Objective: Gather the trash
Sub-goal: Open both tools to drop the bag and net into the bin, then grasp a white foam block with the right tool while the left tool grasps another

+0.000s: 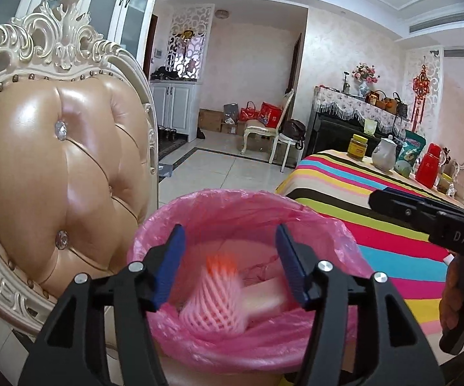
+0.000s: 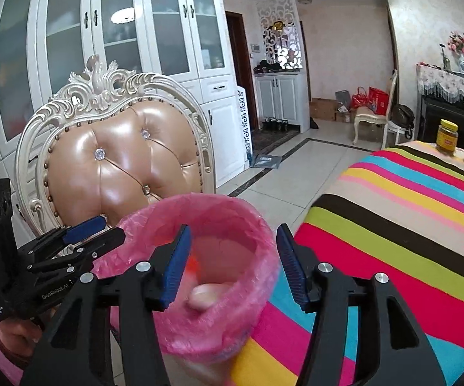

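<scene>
Drop step: left claw (image 1: pixel 230 260) is spread wide over the pink-lined bin (image 1: pixel 199 206), and the blurred pink foam fruit net (image 1: pixel 212 302) sits inside the liner, free of the fingers. Right claw (image 2: pixel 233 265) is also spread and empty, near the bin's right rim. Next move, I'd judge: back both out and find remaining trash on the striped tabletop (image 2: pixel 409 225).

A pink foam-net fruit sleeve (image 1: pixel 214 302) with an orange tip is smearing with motion blur inside the pink plastic bin liner (image 1: pixel 299 222), its outline unclear. A pale flat item (image 1: pixel 265 299) beside it is showing too blurred to identify. The liner is hiding the bin's body, and the frame's lower edge is cropping its near rim.
</scene>
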